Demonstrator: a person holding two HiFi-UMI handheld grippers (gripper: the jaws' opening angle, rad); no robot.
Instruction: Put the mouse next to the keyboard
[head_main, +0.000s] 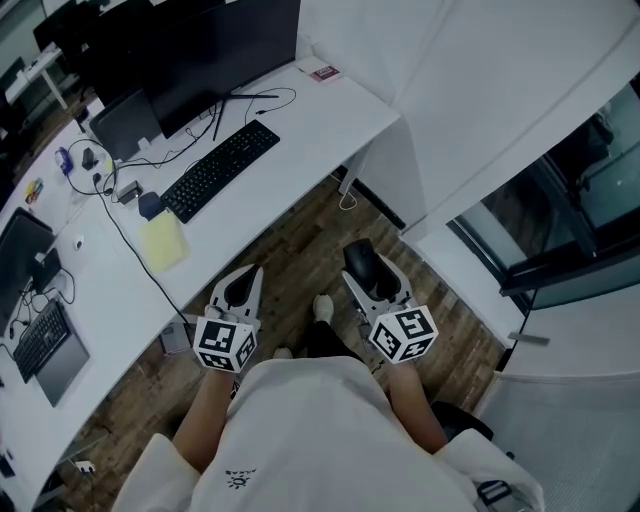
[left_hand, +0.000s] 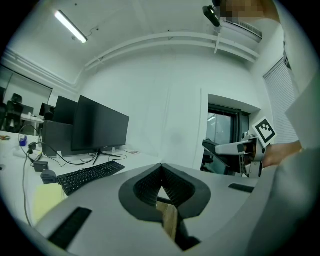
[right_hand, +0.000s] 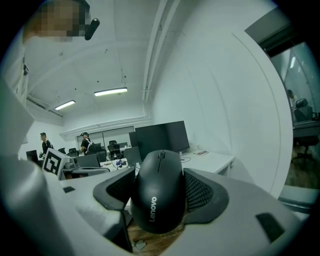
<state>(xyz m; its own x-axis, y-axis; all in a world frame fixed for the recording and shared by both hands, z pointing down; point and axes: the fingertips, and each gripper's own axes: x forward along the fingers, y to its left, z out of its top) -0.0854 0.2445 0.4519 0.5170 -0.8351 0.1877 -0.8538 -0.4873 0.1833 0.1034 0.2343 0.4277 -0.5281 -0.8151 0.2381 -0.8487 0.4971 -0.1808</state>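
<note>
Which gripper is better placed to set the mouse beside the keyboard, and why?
The right gripper: its jaws grip the mouse. The left gripper is shut and empty, though nearer the keyboard.

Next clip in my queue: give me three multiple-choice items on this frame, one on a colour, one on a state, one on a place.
1. The keyboard is: A white; B black; C yellow.
2. The left gripper has its jaws: A together, nothing between; B wide apart; C half open.
3. The mouse is: A beside the keyboard; B in the left gripper; C in the right gripper.
Answers:
1 B, its keys and frame show black in the head view.
2 A, the left gripper view shows them meeting at the tips.
3 C, the right gripper view shows the jaws clamped on it.
</note>
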